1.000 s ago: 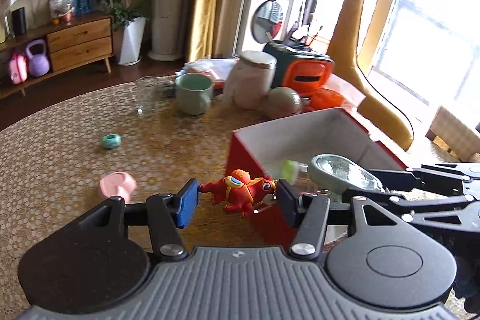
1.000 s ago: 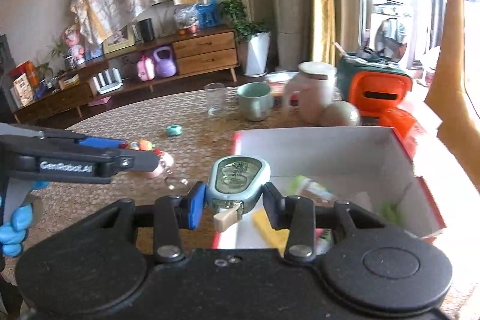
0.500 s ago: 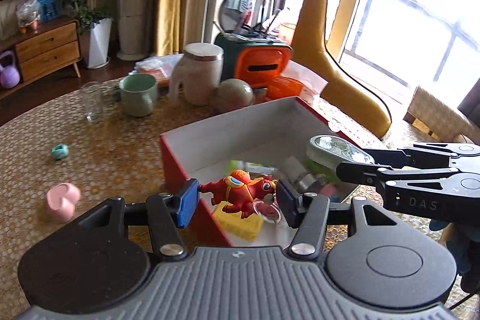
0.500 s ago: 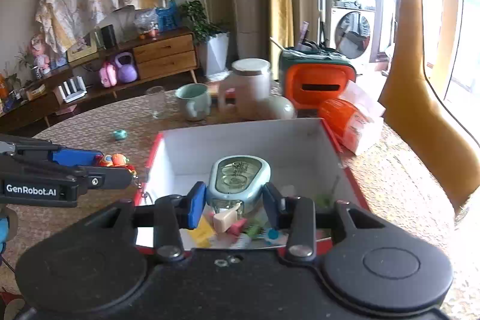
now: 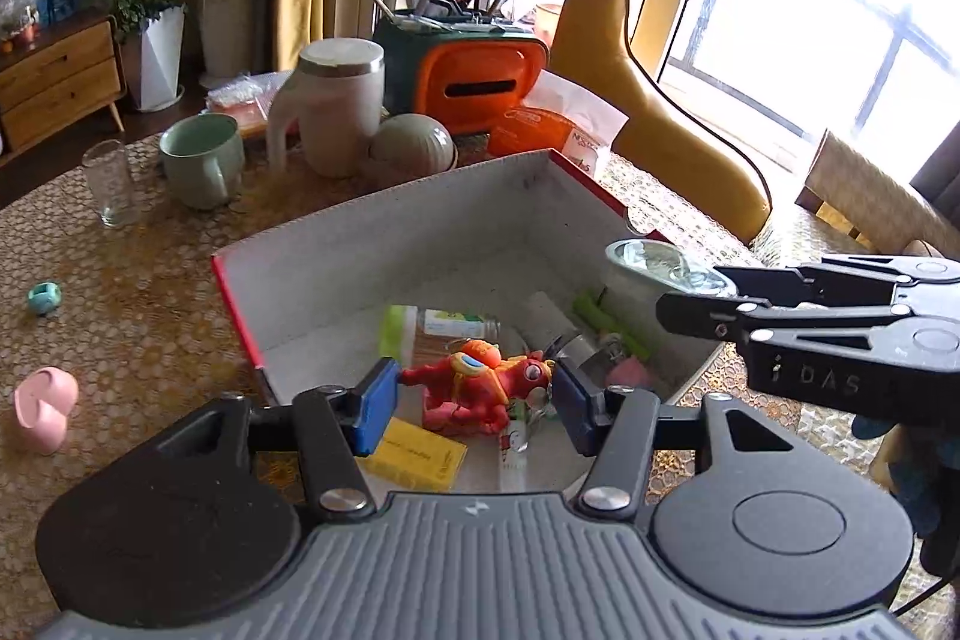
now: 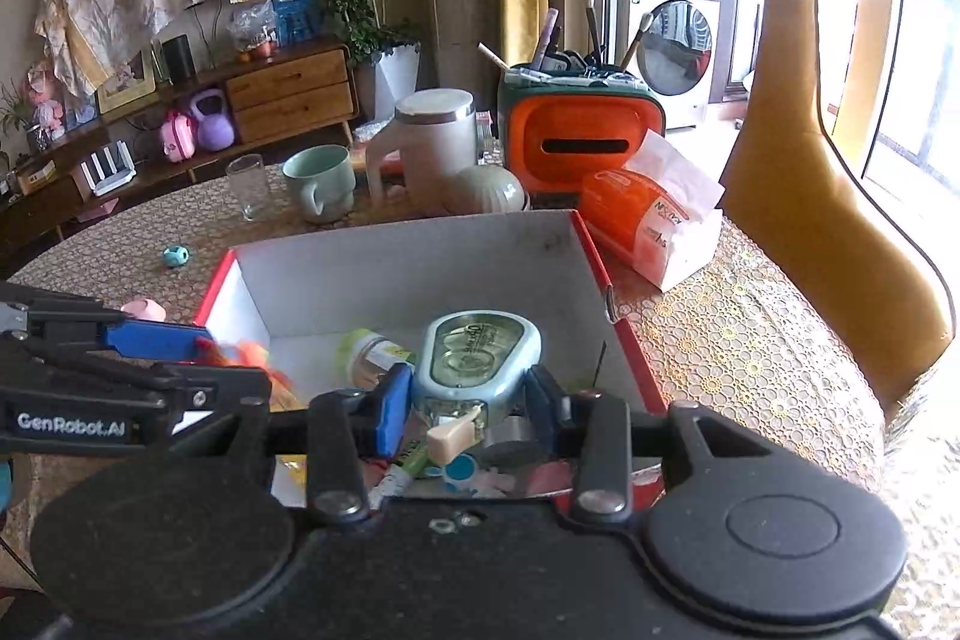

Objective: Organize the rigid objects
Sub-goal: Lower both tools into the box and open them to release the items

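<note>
A red box [image 5: 420, 232] with white inner walls lies open on the patterned table and holds several small items. My left gripper [image 5: 474, 397] hangs over the box's near left corner. Its jaws are closing, and a red toy figure [image 5: 480, 379] sits between the blue pads, touching both. My right gripper [image 6: 468, 400] is shut on a pale blue correction-tape dispenser [image 6: 480, 352] above the box [image 6: 408, 268], to the right of the left gripper [image 6: 204, 352]. In the left wrist view the right gripper [image 5: 690, 292] carries the dispenser [image 5: 654, 259] over the box's right side.
On the table left of the box lie a pink heart-shaped piece [image 5: 45, 403] and a small teal item [image 5: 43, 297]. Behind the box stand a glass [image 5: 111, 184], a green mug [image 5: 201, 157], a white jug [image 5: 333, 112], an orange organiser [image 5: 474, 70] and an orange pack [image 6: 648, 214]. A yellow chair [image 6: 828, 232] stands at the right.
Both grippers have travelled from beside the box to over its inside, dropping a little, each still carrying its object. The left pads stand slightly closer together on the toy.
</note>
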A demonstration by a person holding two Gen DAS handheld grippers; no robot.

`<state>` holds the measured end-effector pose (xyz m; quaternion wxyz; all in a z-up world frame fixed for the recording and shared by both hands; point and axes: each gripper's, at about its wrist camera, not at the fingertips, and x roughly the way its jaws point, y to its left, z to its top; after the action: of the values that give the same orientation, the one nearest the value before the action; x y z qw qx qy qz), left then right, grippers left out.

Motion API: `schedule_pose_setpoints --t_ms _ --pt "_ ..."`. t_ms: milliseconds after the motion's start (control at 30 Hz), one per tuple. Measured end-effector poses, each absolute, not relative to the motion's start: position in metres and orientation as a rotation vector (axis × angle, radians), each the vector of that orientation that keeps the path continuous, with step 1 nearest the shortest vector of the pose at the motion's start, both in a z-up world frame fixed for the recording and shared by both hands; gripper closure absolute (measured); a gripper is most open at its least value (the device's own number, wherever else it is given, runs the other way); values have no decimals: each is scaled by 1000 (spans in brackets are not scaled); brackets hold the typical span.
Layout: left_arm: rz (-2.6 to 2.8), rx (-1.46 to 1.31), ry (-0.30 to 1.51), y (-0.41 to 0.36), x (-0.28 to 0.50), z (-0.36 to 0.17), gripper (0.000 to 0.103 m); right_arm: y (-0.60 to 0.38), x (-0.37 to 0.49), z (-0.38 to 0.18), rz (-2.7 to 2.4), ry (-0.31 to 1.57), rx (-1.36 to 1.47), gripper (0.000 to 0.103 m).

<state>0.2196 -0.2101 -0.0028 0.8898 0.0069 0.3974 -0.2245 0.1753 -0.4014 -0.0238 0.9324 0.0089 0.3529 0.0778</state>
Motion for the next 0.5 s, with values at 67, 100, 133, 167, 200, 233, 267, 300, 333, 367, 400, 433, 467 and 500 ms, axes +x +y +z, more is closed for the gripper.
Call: schedule_pose_setpoints --t_ms 67,100,133,167,200,233,267,300,333,367,400,433,467,500 --pt "-475 10 834 -216 225 -4 55 -404 181 -26 165 728 16 63" --pt "-477 13 836 -221 228 -5 55 -406 184 -27 165 728 14 63" --pt "-482 19 835 -224 230 -6 55 -407 187 -29 165 731 12 63" --pt "-489 27 832 -228 232 -6 56 -408 191 -30 167 737 13 63" --pt "-495 38 831 -233 234 -7 57 -410 195 -33 168 745 16 63" --pt "-498 47 831 -237 236 -9 57 -412 199 -36 169 756 15 63" --pt "-497 52 834 -241 239 -11 57 -413 203 -40 180 773 18 63" --pt "-495 49 840 -242 241 -13 57 -414 207 -45 188 788 27 63" --pt "-492 43 850 -243 243 -17 57 -414 209 -49 186 798 28 63" --pt "-489 40 857 -243 245 -19 57 -414 212 -54 187 808 24 63" --pt "-484 38 864 -243 246 -23 57 -413 215 -59 192 814 22 63" --pt "-483 35 871 -243 247 -26 57 -412 217 -62 196 819 21 63" --pt "-481 33 878 -242 248 -29 57 -410 220 -66 202 827 20 63" --pt "-478 31 884 -241 249 -31 57 -409 222 -68 212 829 20 63"
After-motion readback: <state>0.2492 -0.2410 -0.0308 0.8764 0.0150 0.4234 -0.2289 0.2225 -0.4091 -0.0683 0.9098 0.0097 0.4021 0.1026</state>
